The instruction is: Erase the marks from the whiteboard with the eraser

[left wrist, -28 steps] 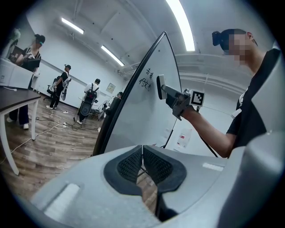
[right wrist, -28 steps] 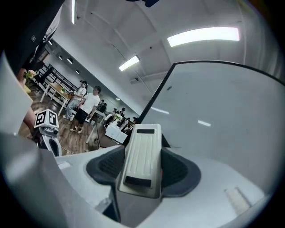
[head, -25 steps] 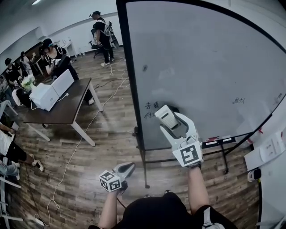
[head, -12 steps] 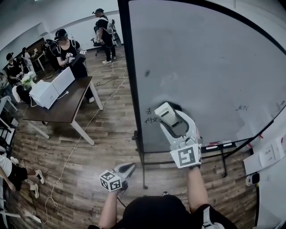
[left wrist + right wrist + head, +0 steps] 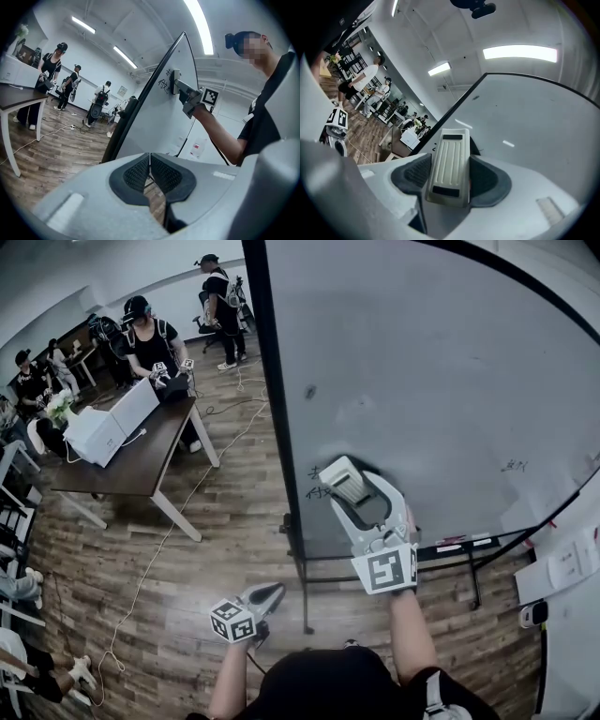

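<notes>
Against whiteboard (image 5: 422,381), right gripper (image 5: 356,491) holds eraser (image 5: 449,164) (wooden floor (image 5: 216,521) below)

One whiteboard (image 5: 450,381) with three patches of marks (image 5: 317,482), one eraser (image 5: 342,476), two tools (a left tool (image 5: 270,593) and a right tool (image 5: 351,487)), one bench (image 5: 141,470) bearing two white boxes (image 5: 91,439).

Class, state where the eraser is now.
In the head view, the eraser is clamped in the right gripper, against the lower left of the whiteboard, just right of the handwritten marks.
</notes>
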`<act>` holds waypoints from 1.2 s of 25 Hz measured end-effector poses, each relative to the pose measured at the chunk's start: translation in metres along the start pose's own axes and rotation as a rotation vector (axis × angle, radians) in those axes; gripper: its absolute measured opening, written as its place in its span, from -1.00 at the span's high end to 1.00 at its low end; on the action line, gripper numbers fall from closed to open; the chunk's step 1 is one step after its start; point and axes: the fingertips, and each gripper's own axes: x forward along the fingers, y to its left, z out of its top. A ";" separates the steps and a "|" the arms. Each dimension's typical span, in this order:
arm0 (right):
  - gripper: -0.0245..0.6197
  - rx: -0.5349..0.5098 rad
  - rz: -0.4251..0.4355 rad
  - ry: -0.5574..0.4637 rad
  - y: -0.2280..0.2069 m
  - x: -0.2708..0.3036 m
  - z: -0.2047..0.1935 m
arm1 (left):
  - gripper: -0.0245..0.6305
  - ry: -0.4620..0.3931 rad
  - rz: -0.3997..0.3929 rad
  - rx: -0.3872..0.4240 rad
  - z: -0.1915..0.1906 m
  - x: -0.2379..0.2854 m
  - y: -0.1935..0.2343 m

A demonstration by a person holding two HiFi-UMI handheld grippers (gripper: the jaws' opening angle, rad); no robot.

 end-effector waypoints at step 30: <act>0.13 0.051 0.174 -0.019 0.092 0.036 -0.011 | 0.87 0.007 0.059 -0.066 -0.021 -0.024 0.011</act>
